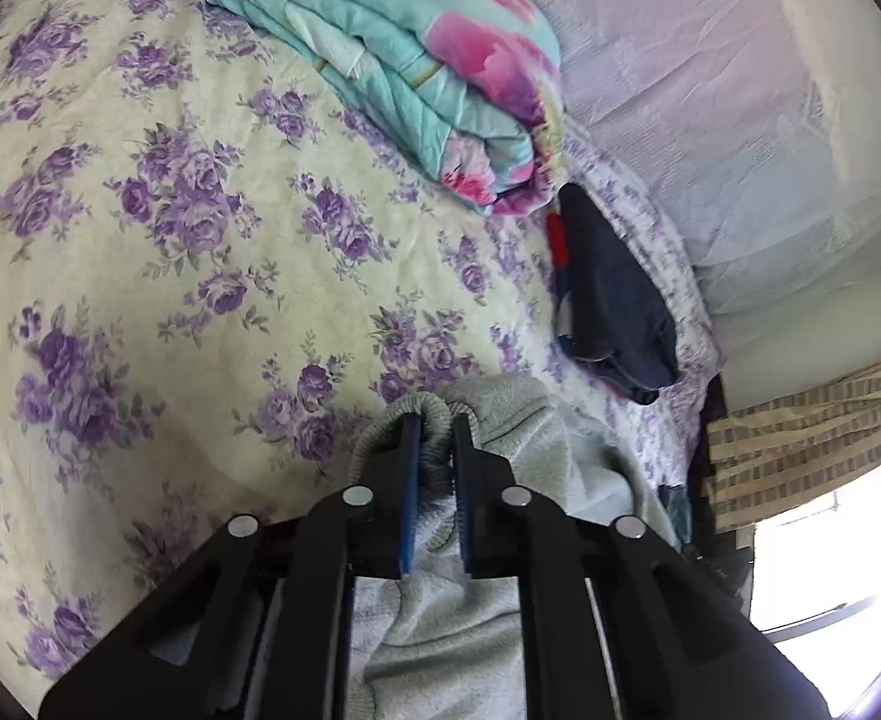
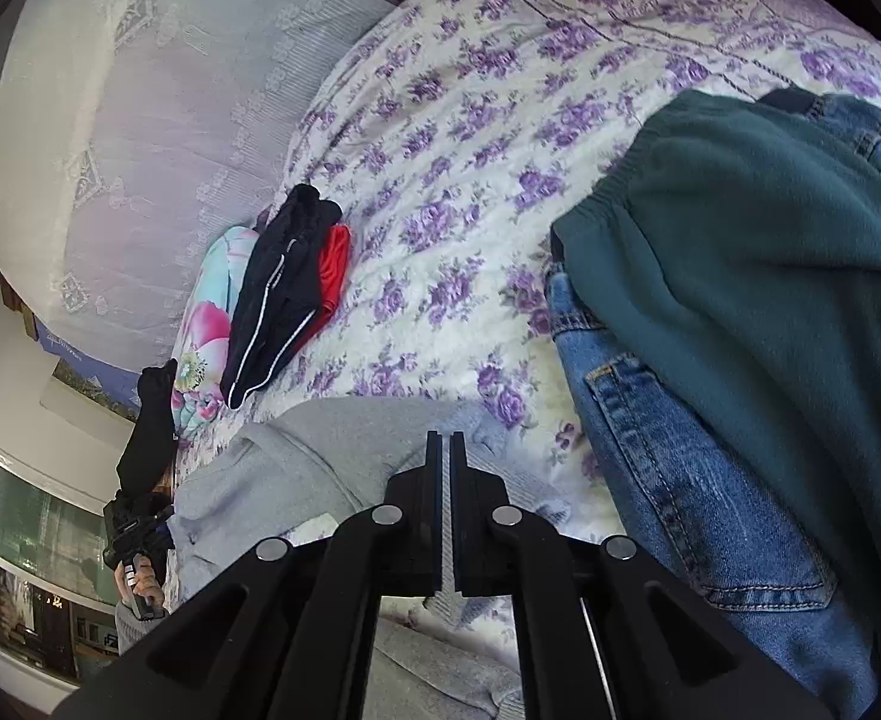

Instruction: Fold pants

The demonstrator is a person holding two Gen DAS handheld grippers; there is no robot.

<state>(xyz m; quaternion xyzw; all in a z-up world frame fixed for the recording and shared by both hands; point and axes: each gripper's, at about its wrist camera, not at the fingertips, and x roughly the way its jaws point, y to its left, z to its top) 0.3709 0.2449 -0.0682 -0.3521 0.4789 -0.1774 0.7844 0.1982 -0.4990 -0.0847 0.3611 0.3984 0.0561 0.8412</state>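
Note:
The grey sweatpants (image 1: 500,420) hang bunched over the floral bedspread (image 1: 170,240). My left gripper (image 1: 437,423) is shut on their ribbed waistband, which sticks up between the blue pads. In the right wrist view the same grey pants (image 2: 320,450) lie under and beside my right gripper (image 2: 446,438). Its jaws are closed tight, with grey fabric around and below the tips; I cannot see cloth between the pads. The left gripper (image 2: 134,534) and the hand holding it show at the lower left.
A folded turquoise and pink quilt (image 1: 428,96) lies at the far side with folded dark and red shorts (image 2: 284,294) beside it. A dark garment (image 1: 614,294) sits by the pillow (image 1: 710,120). Green sweatpants (image 2: 770,270) lie on blue jeans (image 2: 680,480) at the right.

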